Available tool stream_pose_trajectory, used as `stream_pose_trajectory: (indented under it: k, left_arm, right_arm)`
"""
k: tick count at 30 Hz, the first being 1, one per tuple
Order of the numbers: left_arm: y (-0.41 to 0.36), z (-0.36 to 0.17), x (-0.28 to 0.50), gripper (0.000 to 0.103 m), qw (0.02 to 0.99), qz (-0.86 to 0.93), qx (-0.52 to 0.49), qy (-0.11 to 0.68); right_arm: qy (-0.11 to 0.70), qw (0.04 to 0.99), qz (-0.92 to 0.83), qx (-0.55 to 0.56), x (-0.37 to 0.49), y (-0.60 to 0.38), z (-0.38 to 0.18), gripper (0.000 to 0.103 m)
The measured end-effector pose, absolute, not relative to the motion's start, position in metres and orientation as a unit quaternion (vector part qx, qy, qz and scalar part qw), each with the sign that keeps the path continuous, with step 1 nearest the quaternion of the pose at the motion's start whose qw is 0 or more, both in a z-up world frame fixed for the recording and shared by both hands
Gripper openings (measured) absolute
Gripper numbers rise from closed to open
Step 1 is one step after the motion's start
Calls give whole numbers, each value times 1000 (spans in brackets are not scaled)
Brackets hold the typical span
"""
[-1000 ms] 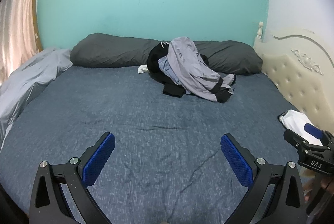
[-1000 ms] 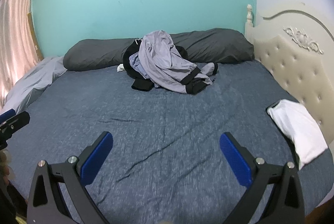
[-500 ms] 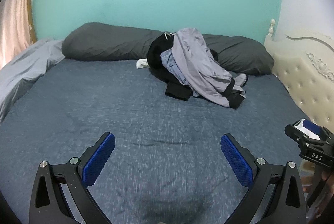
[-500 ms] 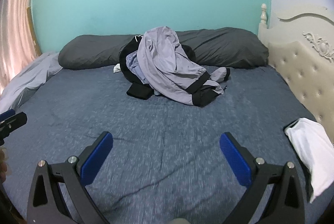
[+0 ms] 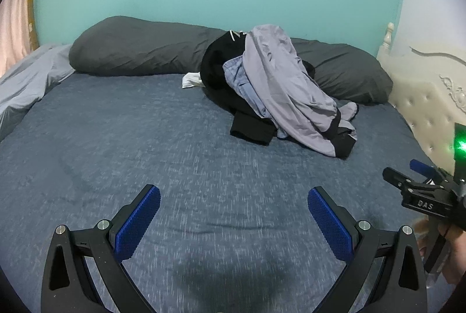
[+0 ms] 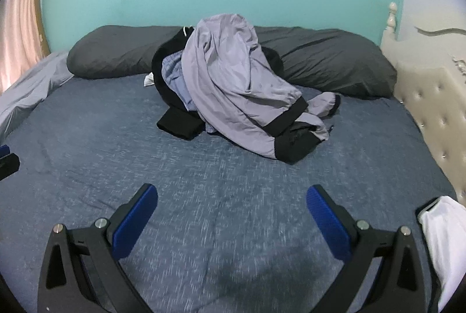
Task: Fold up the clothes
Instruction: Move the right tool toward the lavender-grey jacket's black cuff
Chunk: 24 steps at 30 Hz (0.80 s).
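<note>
In the left wrist view, the left gripper [image 5: 234,214] is hovering wide open and empty over the blue bed sheet [image 5: 116,144], while the pile of clothes [image 5: 276,91] is lying far ahead against the grey pillow [image 5: 139,50].

In the right wrist view, the right gripper [image 6: 231,212] is hanging equally spread and empty, the pile [image 6: 233,85] is sitting far centre, and a white garment [image 6: 445,237] is lying near right.

Dim, even light; the bedsheet [image 5: 122,144] looks motion-blurred, perhaps, with fisheye-bent edges.

At my three o'clock, the white garment [image 6: 445,243] is cut off by the frame edge; the bedsheet [image 6: 221,184] ahead looks motion-blurred.
</note>
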<state>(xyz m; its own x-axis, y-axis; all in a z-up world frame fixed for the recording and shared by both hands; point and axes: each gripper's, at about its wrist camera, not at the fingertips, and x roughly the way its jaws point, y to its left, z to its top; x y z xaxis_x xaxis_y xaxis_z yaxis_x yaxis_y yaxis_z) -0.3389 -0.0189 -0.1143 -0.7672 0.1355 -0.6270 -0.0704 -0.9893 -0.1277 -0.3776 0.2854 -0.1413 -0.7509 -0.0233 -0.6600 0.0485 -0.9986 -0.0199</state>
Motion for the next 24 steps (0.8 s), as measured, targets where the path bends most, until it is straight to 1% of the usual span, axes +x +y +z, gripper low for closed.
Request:
stream_pose_trajectory:
  k: [4, 24]
  left_arm:
    - [-17, -124, -361, 103, 56, 938, -339, -47]
    - [-5, -196, -461, 103, 57, 929, -363, -50]
  right_arm:
    - [7, 10, -929, 370, -411, 295, -159, 103]
    - [27, -17, -908, 418, -538, 335, -245, 103]
